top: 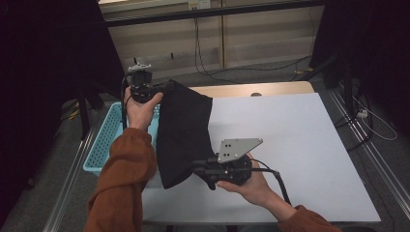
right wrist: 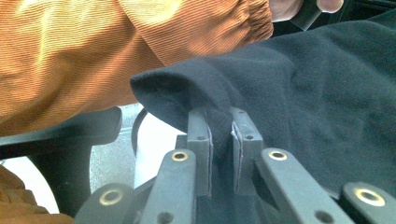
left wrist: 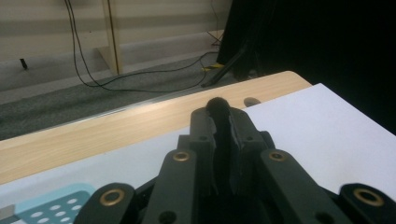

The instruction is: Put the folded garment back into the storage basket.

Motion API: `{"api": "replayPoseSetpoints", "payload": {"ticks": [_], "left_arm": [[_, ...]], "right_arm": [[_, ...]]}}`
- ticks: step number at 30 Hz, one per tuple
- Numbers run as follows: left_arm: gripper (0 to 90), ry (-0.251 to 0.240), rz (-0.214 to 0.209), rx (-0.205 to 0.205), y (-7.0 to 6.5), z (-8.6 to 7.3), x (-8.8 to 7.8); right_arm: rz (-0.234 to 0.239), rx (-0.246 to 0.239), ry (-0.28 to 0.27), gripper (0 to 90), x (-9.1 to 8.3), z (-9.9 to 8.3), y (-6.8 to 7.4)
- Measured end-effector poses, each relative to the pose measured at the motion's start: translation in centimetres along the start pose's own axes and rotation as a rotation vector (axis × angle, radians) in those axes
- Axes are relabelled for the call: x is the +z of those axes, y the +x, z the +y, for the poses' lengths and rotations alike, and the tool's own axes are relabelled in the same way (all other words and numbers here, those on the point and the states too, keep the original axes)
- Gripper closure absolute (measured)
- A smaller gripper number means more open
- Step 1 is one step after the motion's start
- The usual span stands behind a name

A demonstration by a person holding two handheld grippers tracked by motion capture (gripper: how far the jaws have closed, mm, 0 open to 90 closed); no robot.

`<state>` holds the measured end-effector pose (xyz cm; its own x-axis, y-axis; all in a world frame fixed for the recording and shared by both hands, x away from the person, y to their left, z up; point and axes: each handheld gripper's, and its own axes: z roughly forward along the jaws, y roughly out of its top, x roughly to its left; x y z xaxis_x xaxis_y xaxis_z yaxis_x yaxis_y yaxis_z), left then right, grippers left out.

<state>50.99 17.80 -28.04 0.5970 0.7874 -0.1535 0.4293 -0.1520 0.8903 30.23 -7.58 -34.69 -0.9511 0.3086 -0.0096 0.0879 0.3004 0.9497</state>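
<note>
A black cloth (top: 183, 130) hangs stretched between my two grippers above the left part of the white table (top: 300, 145). My left gripper (top: 167, 87), held up at the far left, is shut on the cloth's upper corner; in the left gripper view a dark fold (left wrist: 220, 109) sticks out between the closed jaws of that gripper (left wrist: 220, 135). My right gripper (top: 196, 169), low near the front, is shut on the cloth's lower edge. The right gripper view has its jaws (right wrist: 220, 135) pinching the black cloth (right wrist: 317, 107), with an orange sleeve (right wrist: 116, 46) behind.
A light blue perforated basket (top: 104, 140) stands at the table's left edge, below my left arm. A wooden strip (top: 256, 89) runs along the table's far edge. Cables (top: 217, 72) lie on the floor beyond. Black curtains flank both sides.
</note>
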Motion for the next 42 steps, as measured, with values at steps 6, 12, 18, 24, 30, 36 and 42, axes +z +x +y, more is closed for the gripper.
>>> {"api": "replayPoseSetpoints", "payload": {"ticks": [6, 12, 18, 24, 30, 36, 42], "left_arm": [[81.9, -0.005, 0.011, -0.006, 0.7, -0.2, -0.3], [81.9, -0.013, 0.022, -0.019, 1.6, -0.2, -0.8], [81.9, -0.016, 0.027, -0.026, 2.4, -0.3, -1.3], [81.9, -0.022, 0.028, -0.021, 3.0, -0.4, -1.9], [81.9, -0.026, 0.046, -0.043, 4.3, -0.6, -2.7], [81.9, -0.035, 0.065, -0.049, 5.4, -0.5, -3.7], [81.9, -0.043, 0.087, -0.069, 7.1, -0.4, -4.6]], "right_arm": [[0.007, -0.004, -0.012, 81.6, 0.7, 0.6, -0.1], [0.011, -0.001, -0.017, 81.6, 1.3, 0.9, -0.3], [0.013, 0.004, -0.019, 81.6, 2.0, 0.9, -0.5], [0.02, 0.007, -0.023, 81.7, 2.7, 1.3, -0.8], [0.031, -0.005, -0.016, 81.7, 3.9, 1.8, -0.7], [0.054, -0.015, -0.008, 81.7, 5.4, 2.3, -0.7], [0.069, -0.02, -0.011, 81.7, 6.9, 3.0, -0.9]]}}
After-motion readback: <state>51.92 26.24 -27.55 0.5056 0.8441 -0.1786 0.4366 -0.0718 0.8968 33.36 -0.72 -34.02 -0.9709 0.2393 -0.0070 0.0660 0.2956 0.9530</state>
